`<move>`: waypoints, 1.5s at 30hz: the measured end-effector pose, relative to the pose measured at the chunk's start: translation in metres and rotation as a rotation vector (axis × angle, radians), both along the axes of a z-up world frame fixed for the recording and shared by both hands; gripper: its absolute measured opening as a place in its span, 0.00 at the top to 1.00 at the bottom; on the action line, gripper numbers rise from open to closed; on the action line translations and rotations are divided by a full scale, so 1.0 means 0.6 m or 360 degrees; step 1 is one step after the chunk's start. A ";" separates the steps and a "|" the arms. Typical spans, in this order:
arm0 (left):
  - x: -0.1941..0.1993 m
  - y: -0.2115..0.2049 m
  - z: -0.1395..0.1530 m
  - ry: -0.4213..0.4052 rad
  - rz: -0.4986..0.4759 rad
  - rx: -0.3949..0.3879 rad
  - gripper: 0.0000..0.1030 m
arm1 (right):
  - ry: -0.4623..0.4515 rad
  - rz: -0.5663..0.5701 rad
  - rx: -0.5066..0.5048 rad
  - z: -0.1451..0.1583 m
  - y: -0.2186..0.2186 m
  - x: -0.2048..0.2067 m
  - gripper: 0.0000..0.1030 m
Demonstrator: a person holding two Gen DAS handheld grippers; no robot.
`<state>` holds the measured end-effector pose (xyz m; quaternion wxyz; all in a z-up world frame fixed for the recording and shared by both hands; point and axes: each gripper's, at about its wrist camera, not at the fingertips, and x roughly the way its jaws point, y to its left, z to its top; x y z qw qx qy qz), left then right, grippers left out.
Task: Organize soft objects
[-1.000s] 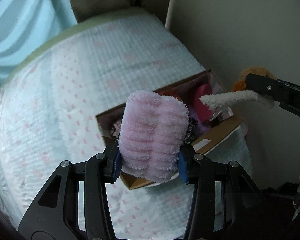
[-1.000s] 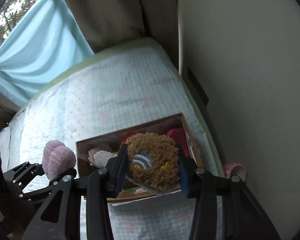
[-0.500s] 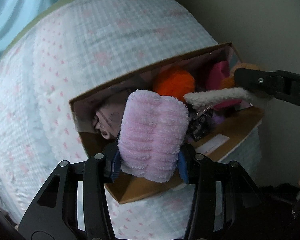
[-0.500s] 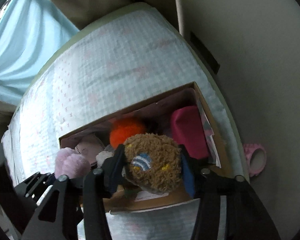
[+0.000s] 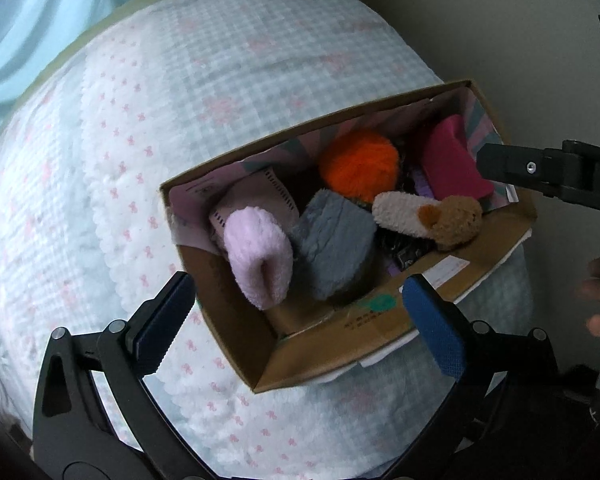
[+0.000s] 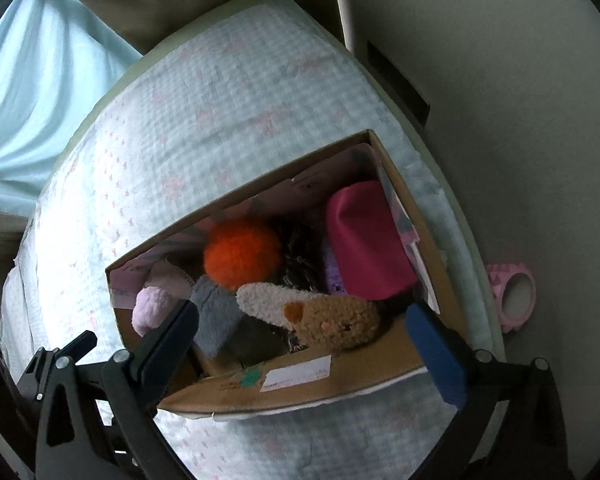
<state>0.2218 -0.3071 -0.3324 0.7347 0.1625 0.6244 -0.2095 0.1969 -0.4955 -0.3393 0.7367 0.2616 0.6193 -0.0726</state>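
Observation:
A cardboard box (image 5: 236, 320) (image 6: 340, 384) sits on the bed. The fuzzy pink sock roll (image 5: 260, 256) (image 6: 152, 308) lies at the box's left end beside a grey fuzzy roll (image 5: 336, 240) (image 6: 216, 320). The brown and cream plush sock (image 5: 432, 216) (image 6: 324, 316) lies at the front right. An orange pom-pom (image 5: 358, 164) (image 6: 242, 252) and a magenta item (image 5: 454, 164) (image 6: 366, 240) lie at the back. My left gripper (image 5: 300, 320) is open and empty above the box's near edge. My right gripper (image 6: 304, 344) is open and empty above the plush sock.
The box rests on a white quilt (image 5: 180, 80) with pink bows. A beige wall (image 6: 520, 80) stands close on the right. A pink ring-shaped object (image 6: 514, 296) lies on the floor by the wall. A blue curtain (image 6: 32, 80) hangs at the far left.
Both grippers have opened. The pink sock roll dropped from my left gripper into the box, and the brown plush sock dropped from my right gripper into the box.

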 end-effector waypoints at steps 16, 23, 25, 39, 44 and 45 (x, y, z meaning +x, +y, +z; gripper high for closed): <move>-0.060 0.070 0.170 -0.0235 0.0083 -0.0137 0.00 | -0.0250 0.0116 -0.0120 0.180 0.063 -0.063 0.00; -0.097 0.160 0.309 -0.0452 0.0232 -0.0228 0.00 | -0.0494 0.0266 -0.0236 0.319 0.138 -0.102 0.00; -0.112 0.194 0.350 -0.0521 0.0300 -0.0261 0.00 | -0.0580 0.0314 -0.0274 0.358 0.164 -0.116 0.00; -0.251 0.342 0.538 -0.0960 0.0618 -0.0365 0.00 | -0.0967 0.0432 -0.0555 0.523 0.267 -0.235 0.00; -0.293 0.365 0.566 -0.1063 0.0644 -0.0385 0.00 | -0.1013 0.0429 -0.0592 0.531 0.280 -0.266 0.00; -0.298 0.368 0.569 -0.1078 0.0645 -0.0388 0.00 | -0.1024 0.0425 -0.0599 0.531 0.282 -0.271 0.00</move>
